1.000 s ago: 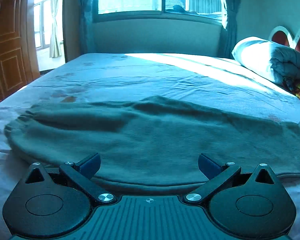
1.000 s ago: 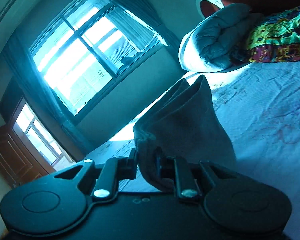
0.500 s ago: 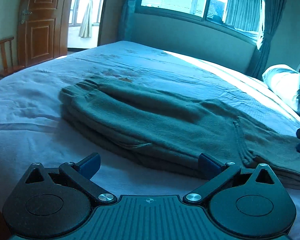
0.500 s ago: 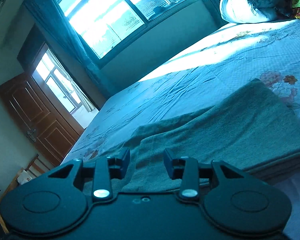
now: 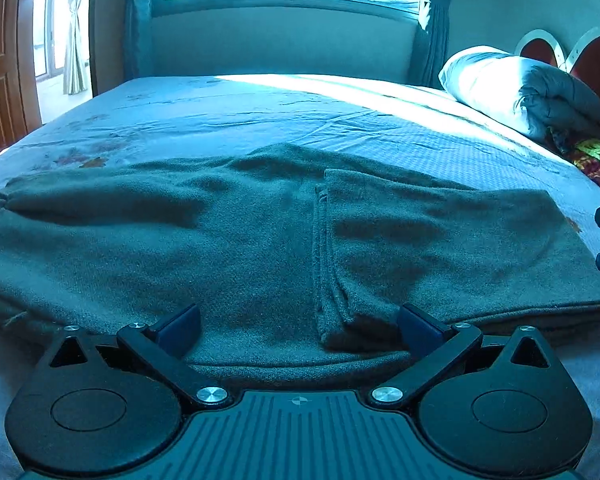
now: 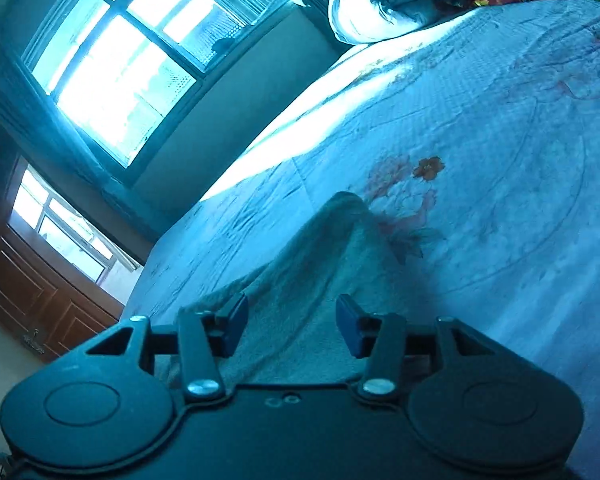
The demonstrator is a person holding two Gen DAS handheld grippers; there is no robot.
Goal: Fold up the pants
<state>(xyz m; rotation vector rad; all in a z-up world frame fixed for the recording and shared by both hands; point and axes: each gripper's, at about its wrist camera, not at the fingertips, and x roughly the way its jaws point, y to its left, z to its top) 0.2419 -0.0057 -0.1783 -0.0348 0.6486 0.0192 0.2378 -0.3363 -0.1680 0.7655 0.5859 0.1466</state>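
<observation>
Grey pants [image 5: 260, 240] lie folded across the bed [image 5: 340, 120], just ahead of the wide-open, empty left gripper [image 5: 298, 326]. The right gripper [image 6: 292, 324], its jaws just opening, stands released over the cloth's edge.

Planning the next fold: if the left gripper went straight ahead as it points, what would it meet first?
Most likely the grey-green fleece pants lying on the bed, right beyond the open left gripper; depth is uncertain.
</observation>
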